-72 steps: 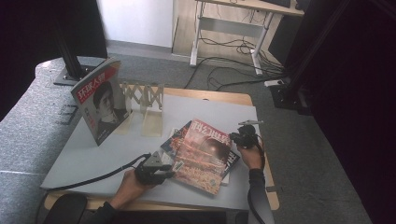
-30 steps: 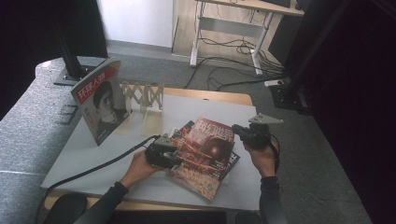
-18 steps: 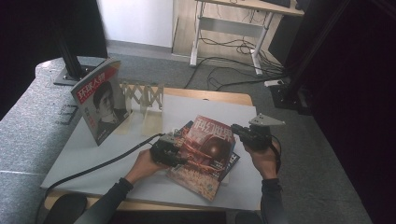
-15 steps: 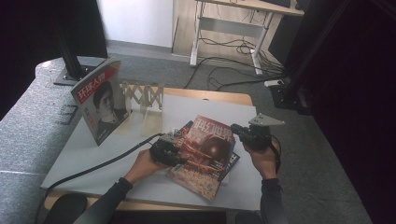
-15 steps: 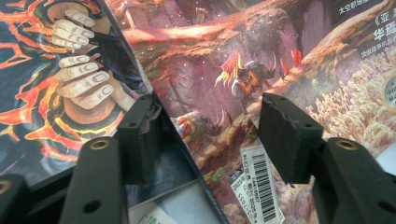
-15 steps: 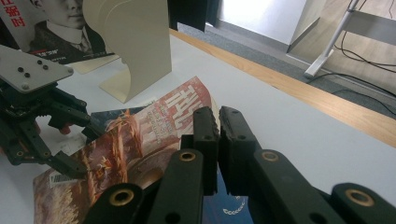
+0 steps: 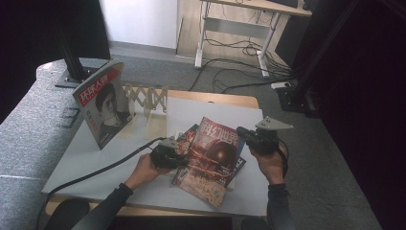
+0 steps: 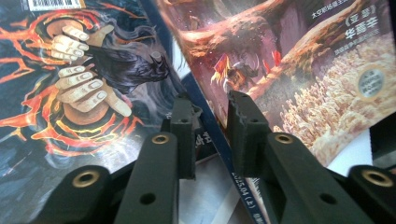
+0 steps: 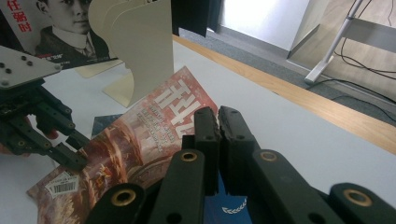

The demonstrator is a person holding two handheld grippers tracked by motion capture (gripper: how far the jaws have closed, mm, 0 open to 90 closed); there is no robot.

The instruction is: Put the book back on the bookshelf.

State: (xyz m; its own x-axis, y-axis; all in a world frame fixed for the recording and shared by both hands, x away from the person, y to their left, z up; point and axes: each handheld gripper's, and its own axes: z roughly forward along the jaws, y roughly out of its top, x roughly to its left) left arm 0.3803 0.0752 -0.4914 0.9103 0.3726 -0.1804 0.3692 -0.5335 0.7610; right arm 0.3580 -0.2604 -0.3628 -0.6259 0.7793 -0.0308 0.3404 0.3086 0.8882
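A red science-fiction magazine (image 7: 213,153) tops a small stack and is tilted up off it. My right gripper (image 7: 240,132) is shut on its right edge; in the right gripper view the jaws (image 9: 217,114) meet at the cover's corner (image 9: 140,140). My left gripper (image 7: 182,157) sits at the magazine's left edge. Its jaws (image 8: 210,100) have just been closing and stand a narrow gap apart. The magazine's dark-blue spine (image 8: 205,126) runs slantwise through that gap, with the orange cover (image 8: 299,70) beside the right jaw.
More magazines (image 7: 201,184) lie under the red one on the grey mat (image 7: 95,153). A portrait magazine (image 7: 103,108) stands upright against a cream folding rack (image 7: 148,98) at the back left. The wooden table edge (image 7: 215,98) lies behind, with desk legs and cables beyond.
Since the earliest frame my left gripper has come right to the stack's left edge. My right gripper has raised the top magazine's right side. Both hands have kept still lately.
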